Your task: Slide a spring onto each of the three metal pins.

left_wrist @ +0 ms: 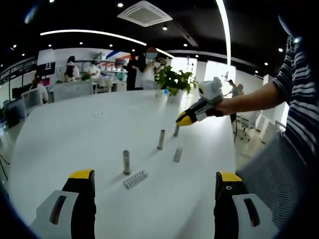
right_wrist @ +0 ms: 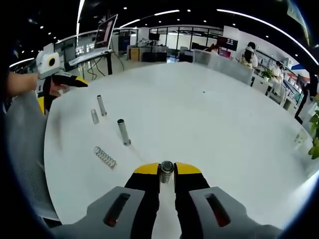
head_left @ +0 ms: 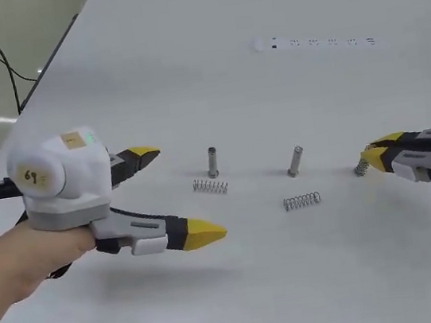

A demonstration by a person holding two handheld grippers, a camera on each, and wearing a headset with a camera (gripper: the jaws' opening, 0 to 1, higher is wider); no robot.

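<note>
On the white worktop point(head_left: 259, 11): two metal pins stand upright and well apart, the left pin point(head_left: 212, 162) and the middle pin point(head_left: 296, 161).
Loose springs: the left spring point(head_left: 210, 186) lies flat just beside the foot of the left pin. The middle spring point(head_left: 301, 201) lies flat near the middle pin, on my side of it. Neither is on a pin.
My left gripper point(head_left: 173, 191): I hold it above the worktop, left of the left pin, jaws wide apart with nothing between them.
My right gripper point(right_wrist: 166, 175): my jaws are narrowed onto a third spring point(head_left: 361, 167), low over the worktop to the right of the middle pin.
Inside the gripped spring: I cannot tell whether a pin sits there.
Far side: a white power strip point(head_left: 315, 41) lies flat, well apart from the pins.
</note>
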